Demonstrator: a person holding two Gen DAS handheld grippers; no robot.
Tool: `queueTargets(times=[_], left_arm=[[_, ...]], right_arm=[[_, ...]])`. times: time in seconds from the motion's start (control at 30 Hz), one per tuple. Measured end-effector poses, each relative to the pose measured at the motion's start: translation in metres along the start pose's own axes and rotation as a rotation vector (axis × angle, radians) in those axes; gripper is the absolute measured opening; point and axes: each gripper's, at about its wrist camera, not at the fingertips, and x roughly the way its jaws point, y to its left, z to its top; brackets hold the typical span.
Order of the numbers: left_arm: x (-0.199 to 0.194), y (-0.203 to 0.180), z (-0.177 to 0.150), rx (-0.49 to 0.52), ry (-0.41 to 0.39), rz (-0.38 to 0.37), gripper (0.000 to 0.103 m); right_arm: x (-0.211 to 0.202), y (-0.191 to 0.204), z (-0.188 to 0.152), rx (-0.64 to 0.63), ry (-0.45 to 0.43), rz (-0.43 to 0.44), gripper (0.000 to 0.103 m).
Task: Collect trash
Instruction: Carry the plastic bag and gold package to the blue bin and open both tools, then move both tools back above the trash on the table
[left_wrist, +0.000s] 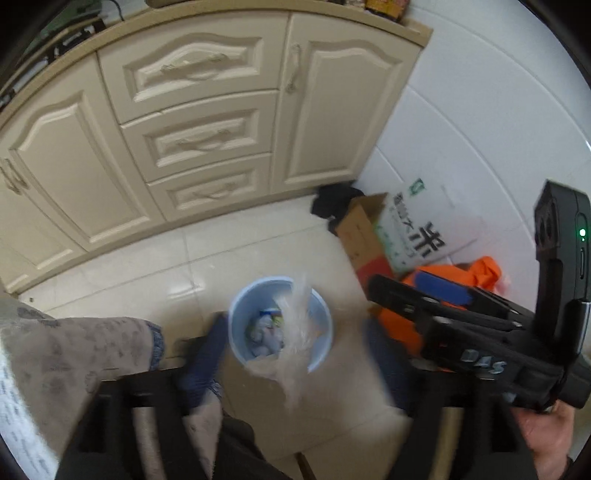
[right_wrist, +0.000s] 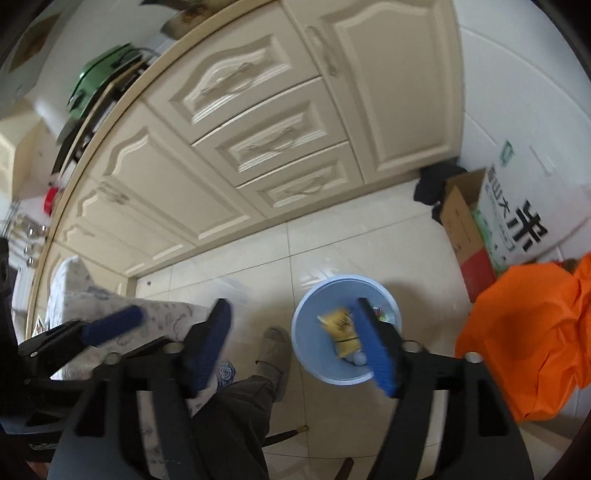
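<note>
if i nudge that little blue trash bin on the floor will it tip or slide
Probably slide: the blue bin looks like thin plastic on glossy floor tile, so grip should be low. It seems light, holding only wrappers such as the yellow packet. A push near the rim might tip it, since it is small.

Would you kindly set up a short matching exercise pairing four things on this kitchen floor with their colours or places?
Things:
1. trash bin
2. plastic bag
3. cardboard box
4. yellow packet

Descriptions:
A. orange, on the floor to the right of the bin
B. inside the bin
C. light blue, round, on the floor tiles
D. brown, open, beside the white wall

Pairs: 1-C, 2-A, 3-D, 4-B
</note>
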Motion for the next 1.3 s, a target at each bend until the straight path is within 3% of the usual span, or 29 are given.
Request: queueTargets(times=[0.07, 0.13, 0.3, 0.47, 0.7, 0.97, 1.3], left_arm=[[-0.004, 0.000, 0.000, -0.007, -0.019, 0.032, 0.096], [-0.007, 0.000, 0.002, -0.010, -0.025, 0.054, 0.096], [-0.040, -0.008, -0.017, -0.007, -0.100, 0.098, 0.096], [-0.108, -0.008, -0.064, -0.018, -0.191, 0.107, 0.097], [-0.201, 0.012, -0.127, -0.064, -0.341, 0.128, 0.101], [-0.302, 0.046, -0.210, -0.147, -0.498, 0.191, 0.102], [-0.389, 0.078, -0.300, -0.271, -0.641, 0.268, 0.102]], right_arm=[[-0.005, -0.004, -0.001, 0.018, -0.017, -0.011, 0.090], [-0.009, -0.006, -0.001, 0.032, -0.030, -0.031, 0.103], [-0.022, -0.002, -0.005, 0.054, -0.049, -0.067, 0.103], [-0.041, 0.019, -0.006, 0.021, -0.072, -0.063, 0.103], [-0.082, 0.072, -0.008, -0.054, -0.149, -0.031, 0.103], [-0.126, 0.158, -0.016, -0.191, -0.237, 0.041, 0.103], [-0.153, 0.263, -0.045, -0.379, -0.275, 0.148, 0.103]])
